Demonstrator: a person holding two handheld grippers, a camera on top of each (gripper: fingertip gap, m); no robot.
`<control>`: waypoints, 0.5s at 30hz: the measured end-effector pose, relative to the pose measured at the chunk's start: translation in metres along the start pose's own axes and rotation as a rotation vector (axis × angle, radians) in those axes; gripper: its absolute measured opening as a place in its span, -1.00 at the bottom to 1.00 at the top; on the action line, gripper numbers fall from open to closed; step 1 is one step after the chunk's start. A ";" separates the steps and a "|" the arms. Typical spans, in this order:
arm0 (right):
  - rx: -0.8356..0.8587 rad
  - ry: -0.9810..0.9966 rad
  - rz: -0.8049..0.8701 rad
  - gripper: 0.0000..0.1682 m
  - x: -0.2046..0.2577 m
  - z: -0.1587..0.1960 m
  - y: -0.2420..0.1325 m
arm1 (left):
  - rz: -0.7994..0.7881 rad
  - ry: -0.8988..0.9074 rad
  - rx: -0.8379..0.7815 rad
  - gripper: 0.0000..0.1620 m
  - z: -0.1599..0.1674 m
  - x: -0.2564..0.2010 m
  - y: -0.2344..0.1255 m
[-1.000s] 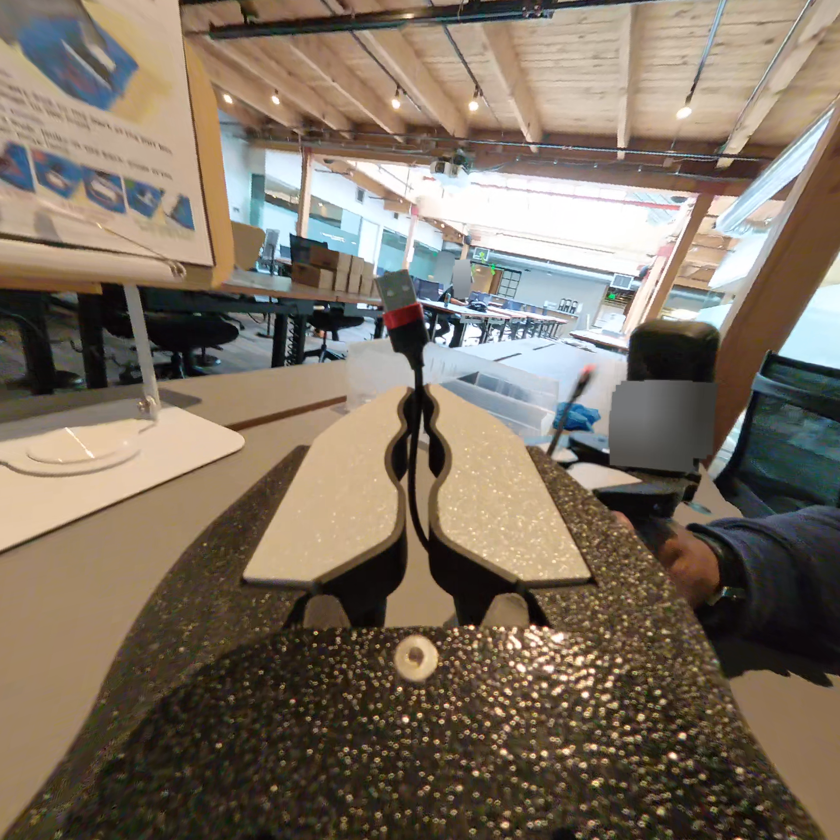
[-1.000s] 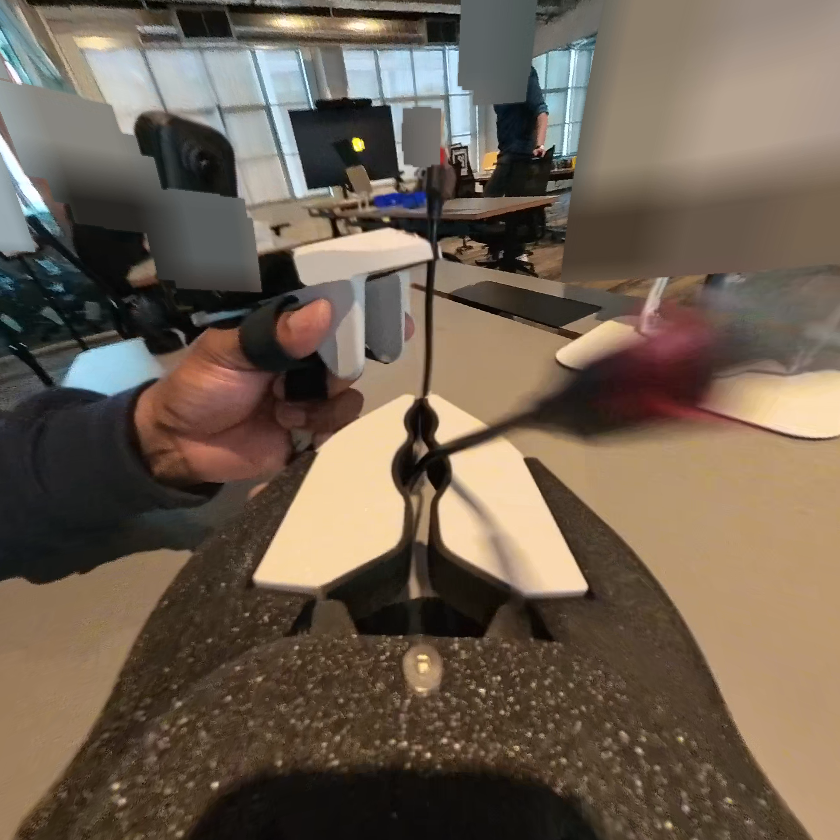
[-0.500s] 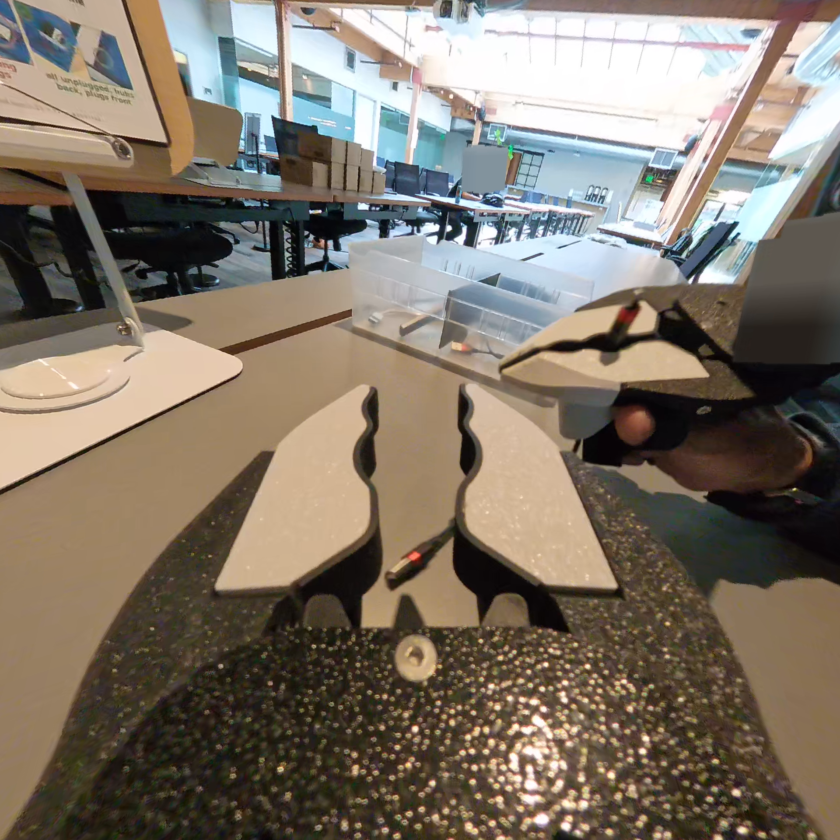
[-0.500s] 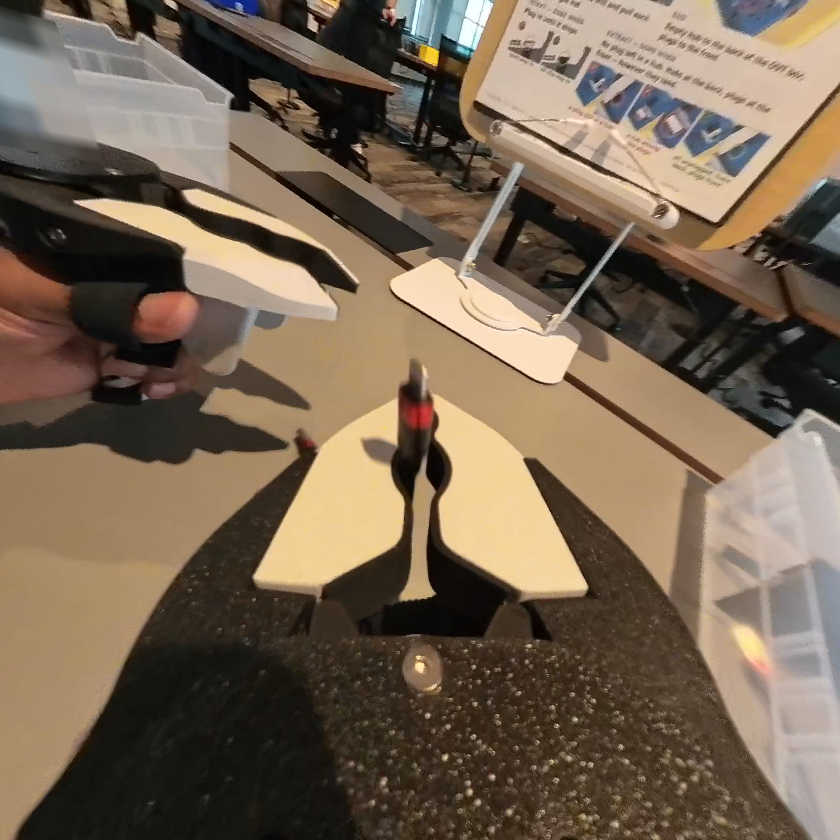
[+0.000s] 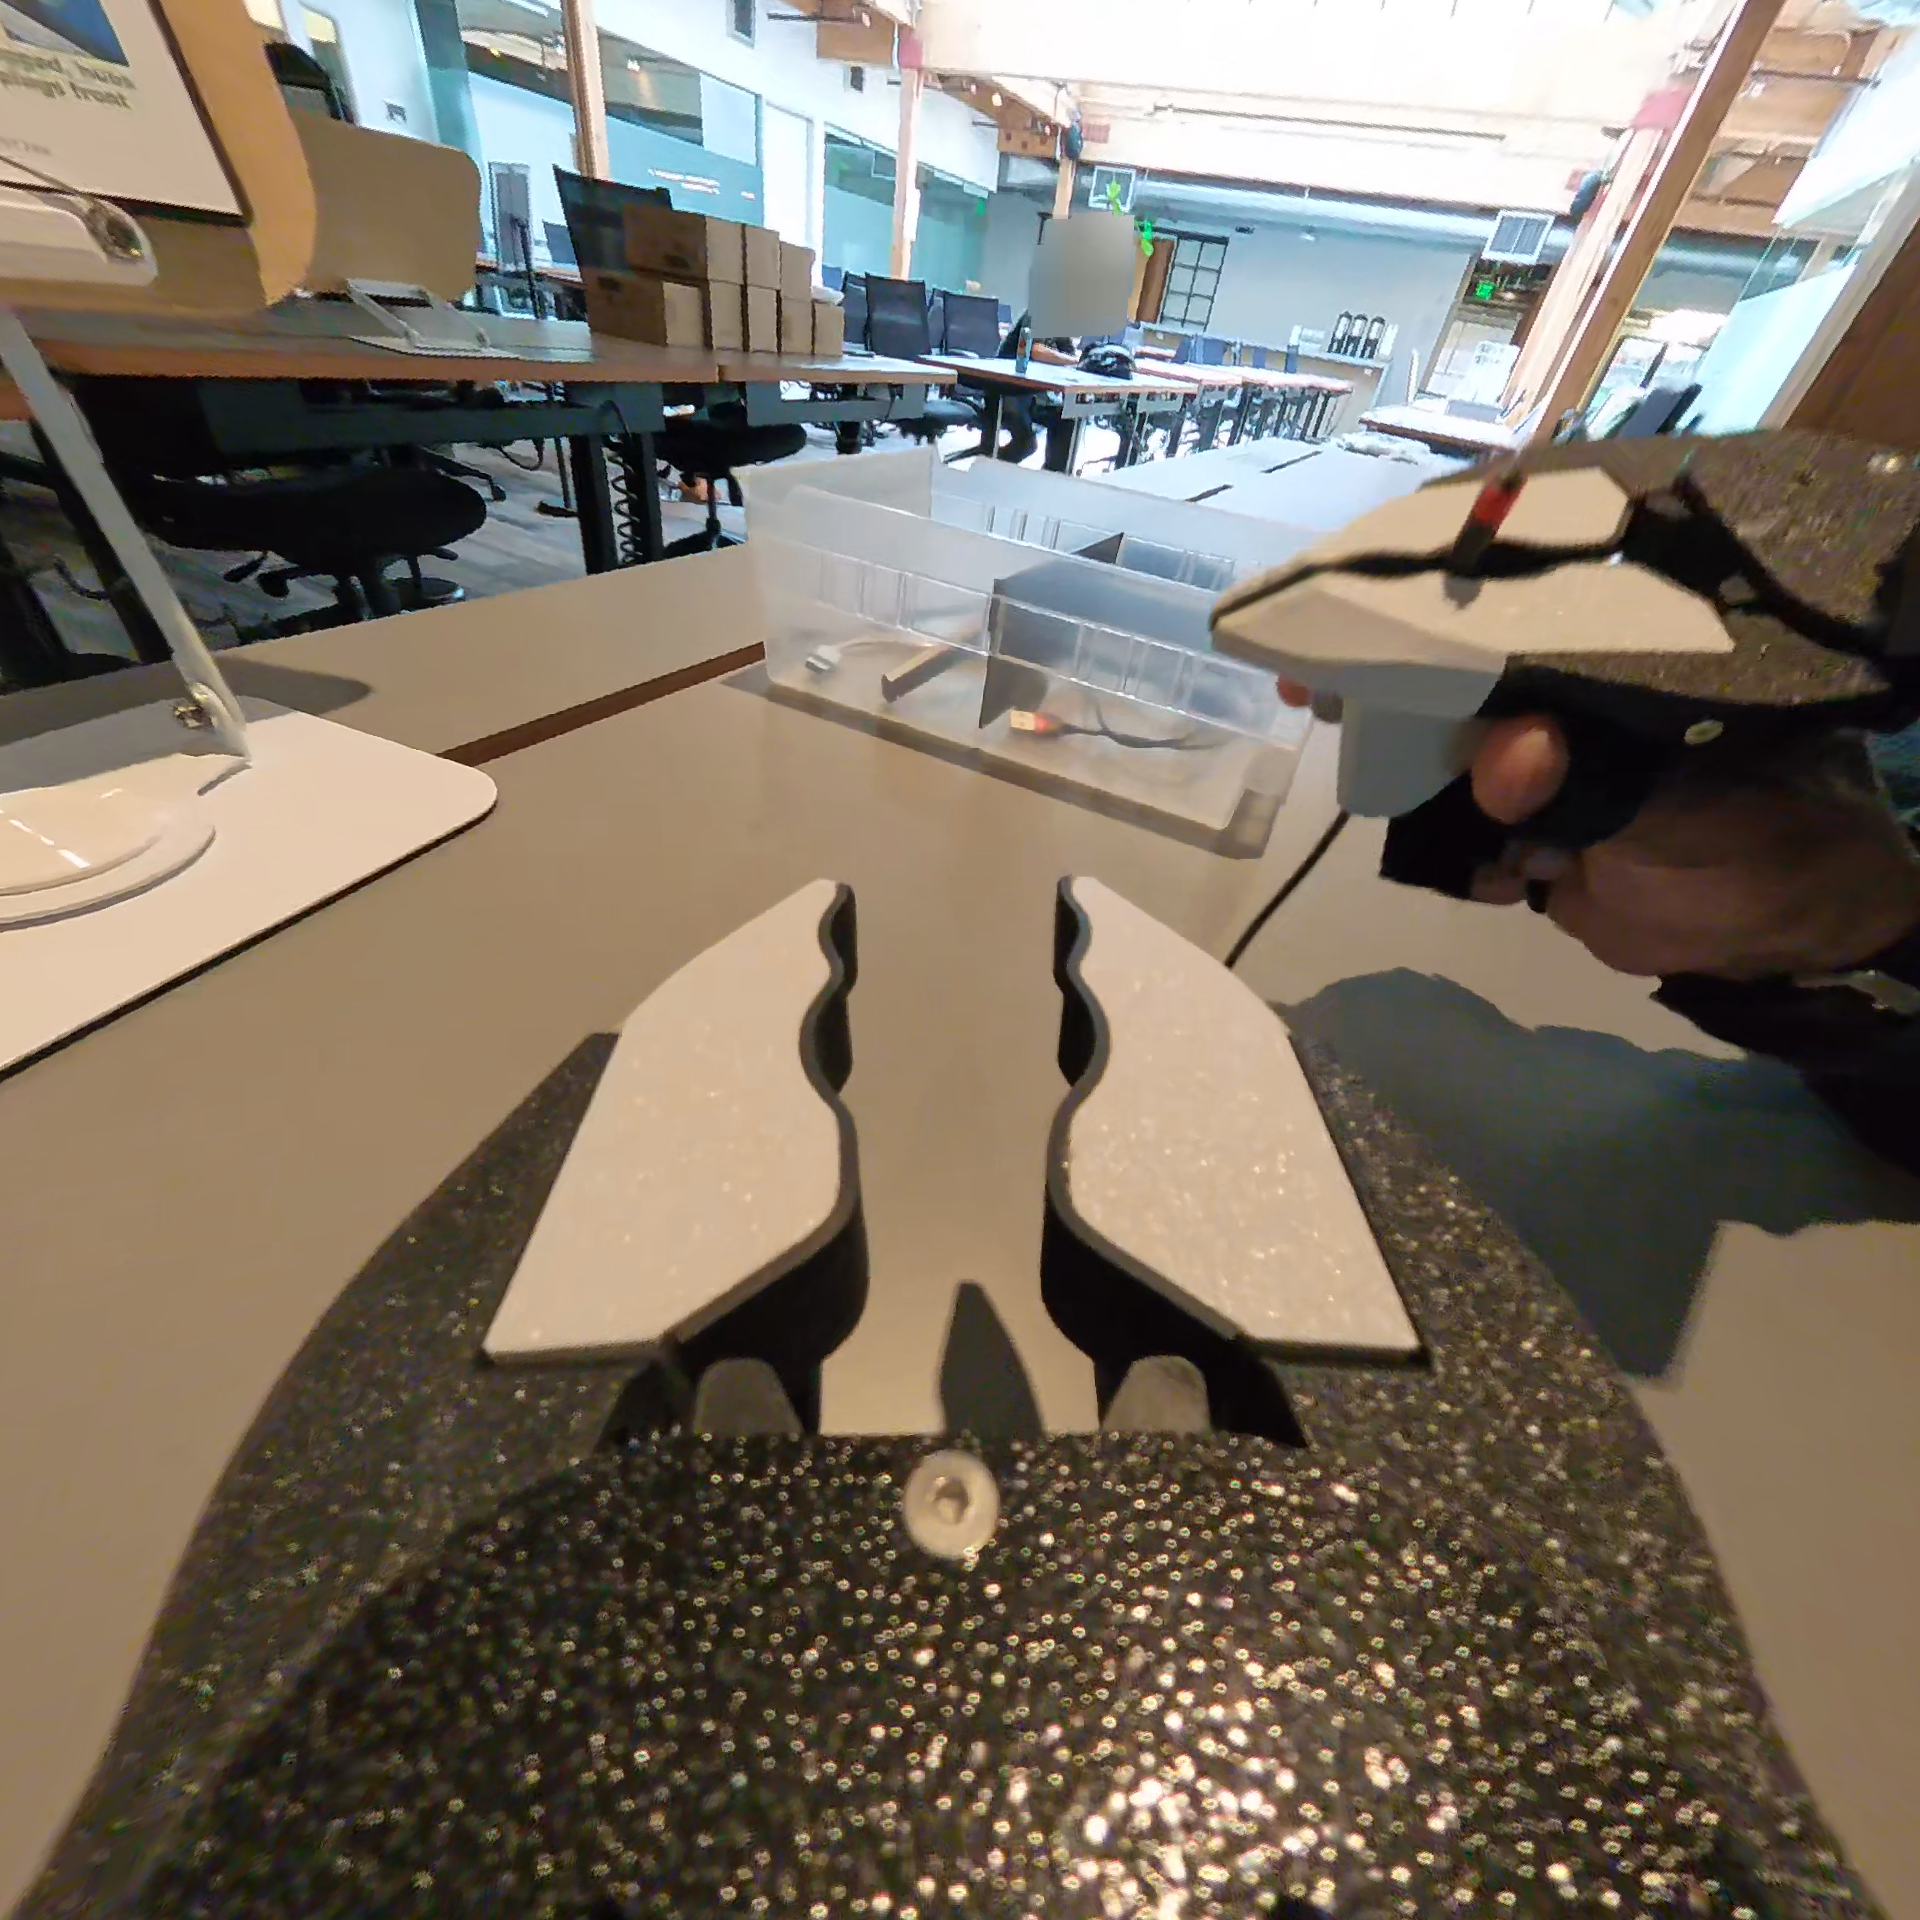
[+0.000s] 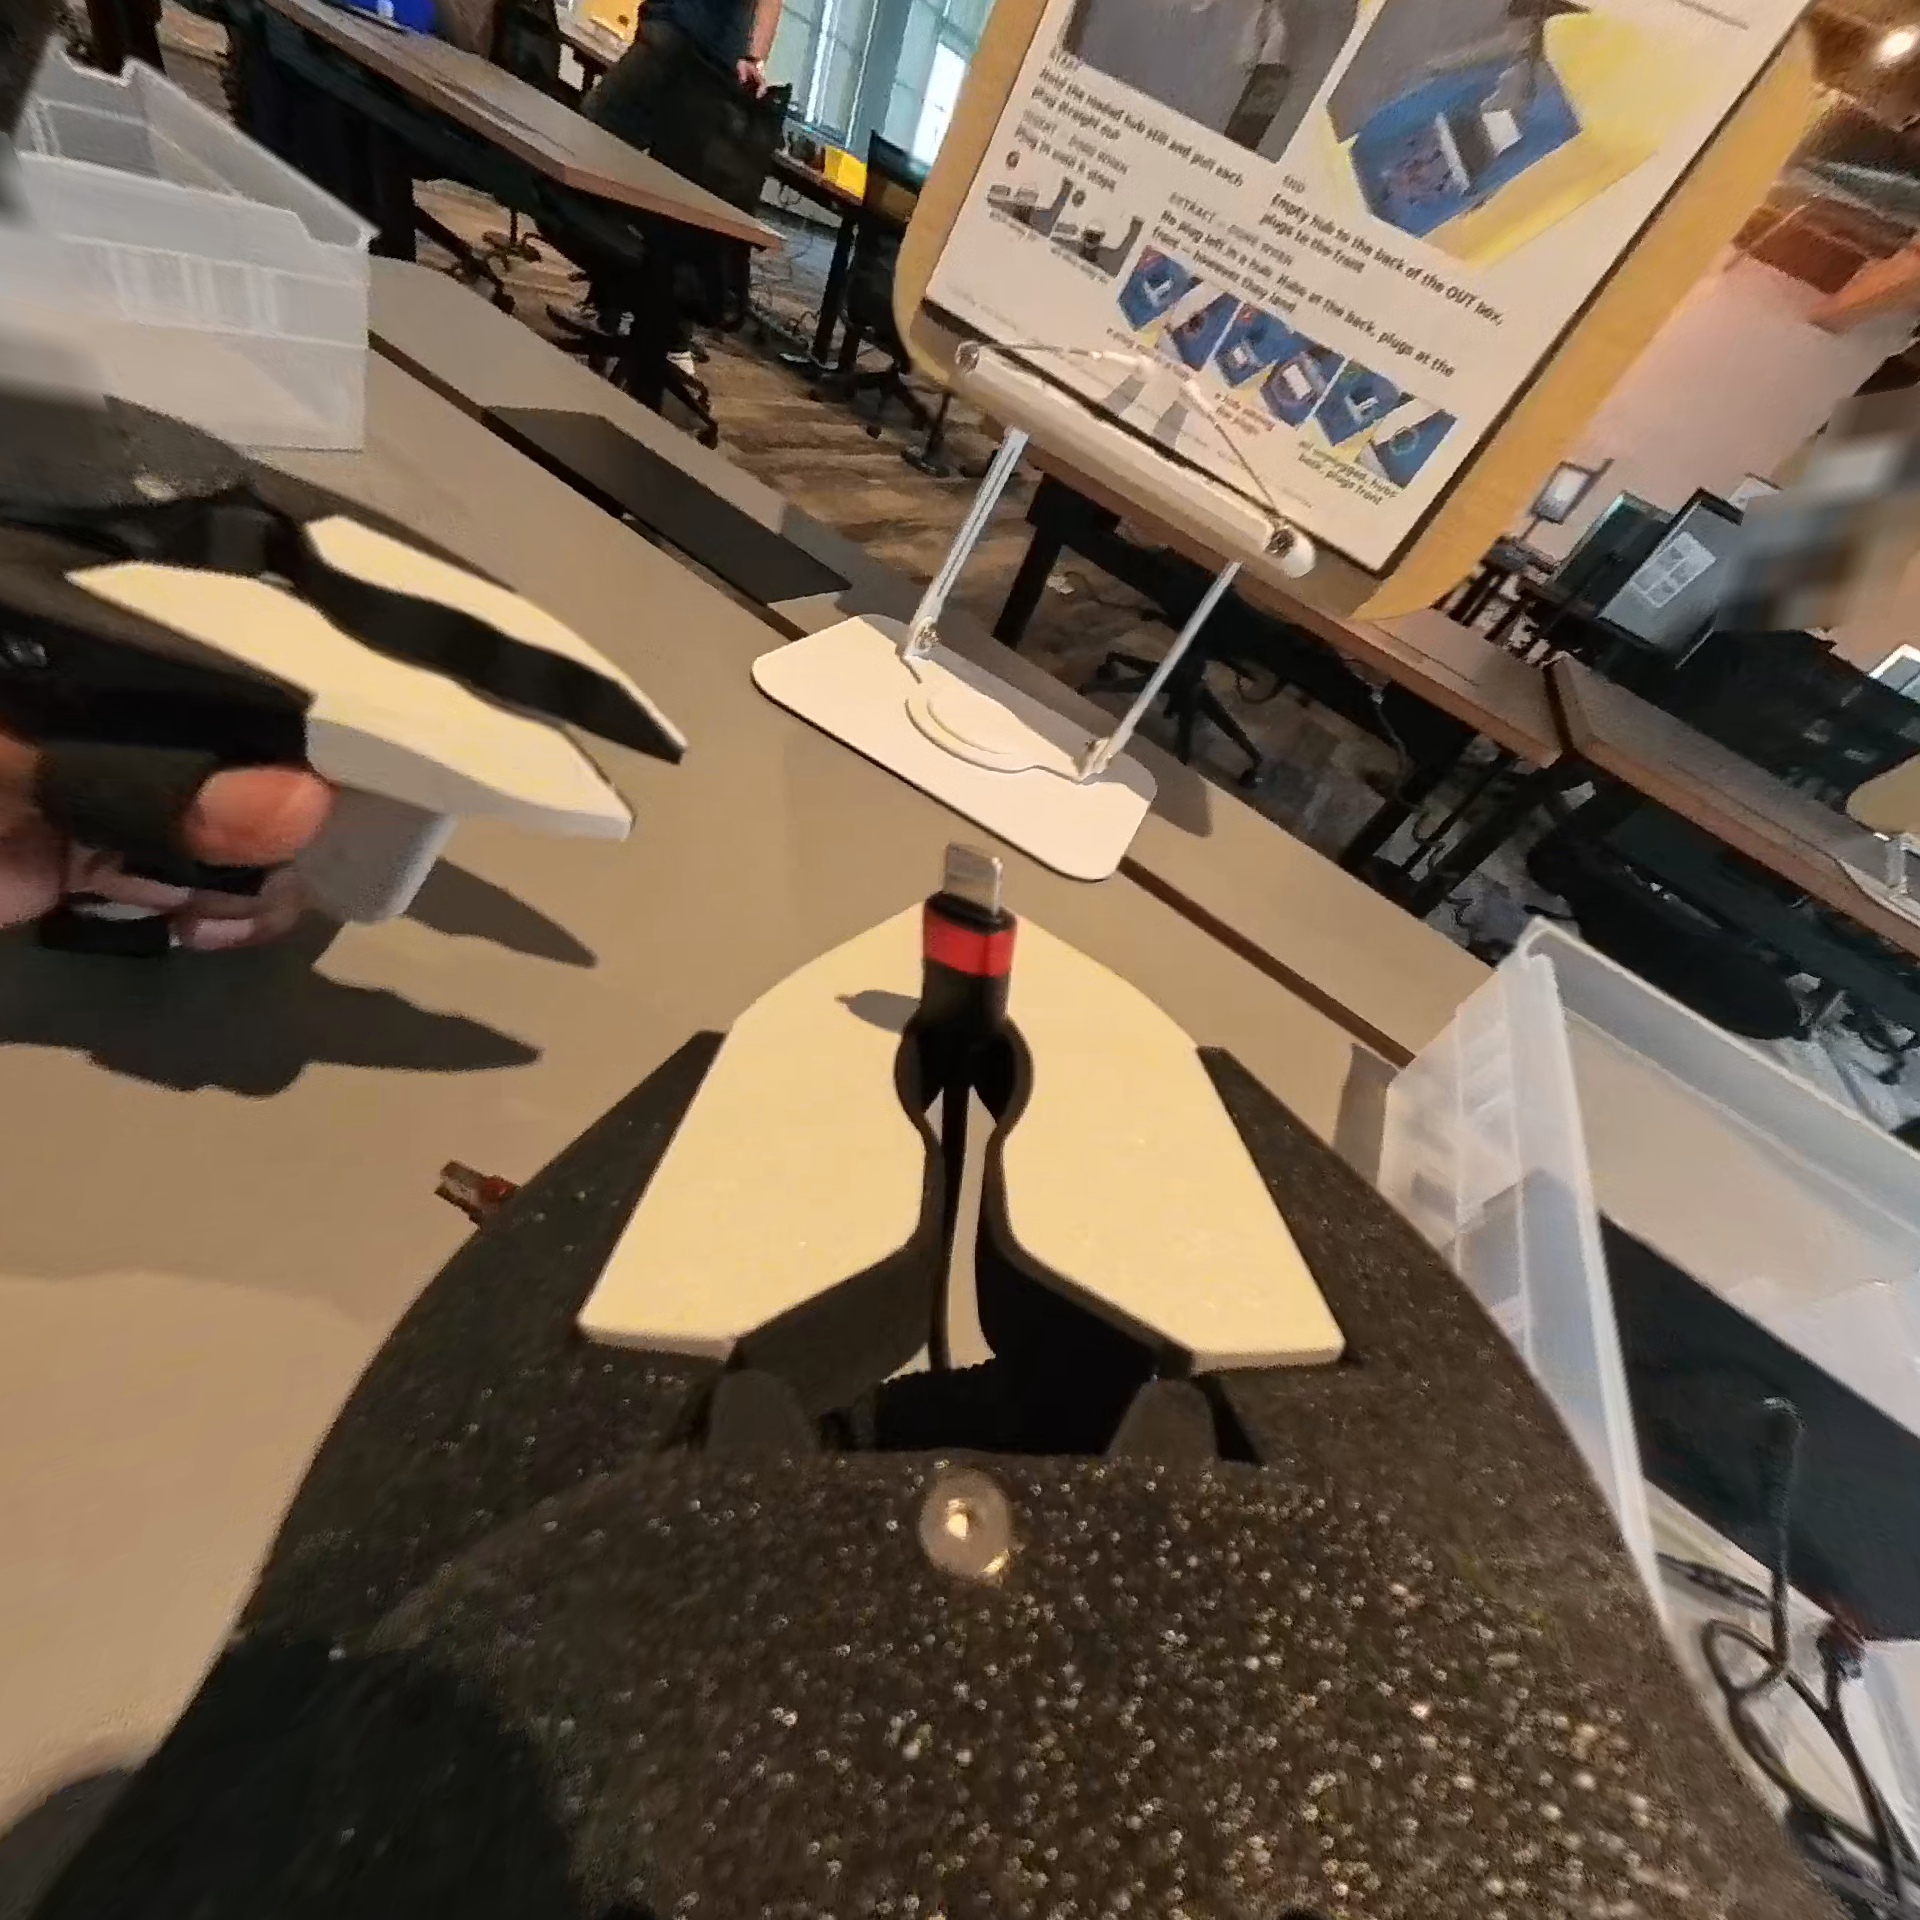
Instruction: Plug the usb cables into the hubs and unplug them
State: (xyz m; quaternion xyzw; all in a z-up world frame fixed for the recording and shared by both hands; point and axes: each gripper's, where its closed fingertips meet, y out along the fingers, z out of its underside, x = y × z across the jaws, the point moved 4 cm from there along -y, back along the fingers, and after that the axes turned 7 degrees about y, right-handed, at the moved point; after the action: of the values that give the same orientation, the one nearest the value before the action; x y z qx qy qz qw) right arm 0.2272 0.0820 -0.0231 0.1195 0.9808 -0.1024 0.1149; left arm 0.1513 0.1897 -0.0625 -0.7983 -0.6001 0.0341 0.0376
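My right gripper (image 6: 961, 1003) is shut on a black cable just behind its small plug with a red band (image 6: 966, 935), which sticks out past the fingertips. The cable's other plug (image 6: 473, 1184) lies on the grey table (image 6: 260, 1299) beside that gripper. My left gripper (image 5: 951, 904) is open and empty, low over the table. In the left wrist view the right gripper (image 5: 1247, 608) hovers at the right with the red-banded plug (image 5: 1491, 509), and the cable (image 5: 1288, 883) hangs below it. The left gripper (image 6: 649, 784) shows open at the left of the right wrist view.
A clear plastic bin (image 5: 862, 540) stands behind the grippers with a USB plug (image 5: 1029, 722), cables and a grey bar-shaped item (image 5: 925, 675) inside. It also shows at the right of the right wrist view (image 6: 1507, 1091). A white stand base (image 6: 956, 727) carries an instruction board (image 6: 1247, 208). My hands' fingertips stand some 9 cm from each other.
My left gripper has opened and let go of the USB plug, which dropped to the table. My right gripper has swung with the cable's other end to face the stand.
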 end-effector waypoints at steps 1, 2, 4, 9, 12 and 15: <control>-0.010 0.005 0.006 -1.00 -0.003 -0.002 -0.002 | -0.007 0.016 0.011 -0.53 0.001 -0.001 0.001; -0.022 0.013 0.012 -1.00 -0.007 -0.005 -0.005 | -0.013 0.035 0.023 -0.49 0.002 -0.001 0.002; -0.042 0.027 0.028 -1.00 -0.014 -0.009 -0.010 | -0.028 0.066 0.044 -0.40 0.003 -0.003 0.004; -0.084 -0.001 0.070 -1.00 -0.025 -0.023 -0.028 | -0.061 0.134 0.090 -0.27 0.007 -0.007 0.008; -0.104 0.002 0.070 -1.00 -0.032 -0.035 -0.039 | -0.093 0.174 0.100 -0.27 0.008 -0.008 0.009; -0.135 0.008 0.076 -1.00 -0.045 -0.055 -0.053 | -0.102 0.196 0.107 -0.30 0.008 -0.010 0.010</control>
State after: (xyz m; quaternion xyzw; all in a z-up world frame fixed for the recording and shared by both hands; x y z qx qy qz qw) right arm 0.2452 0.0349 0.0499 0.1489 0.9808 -0.0309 0.1224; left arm 0.1571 0.1779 -0.0716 -0.7633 -0.6305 -0.0140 0.1401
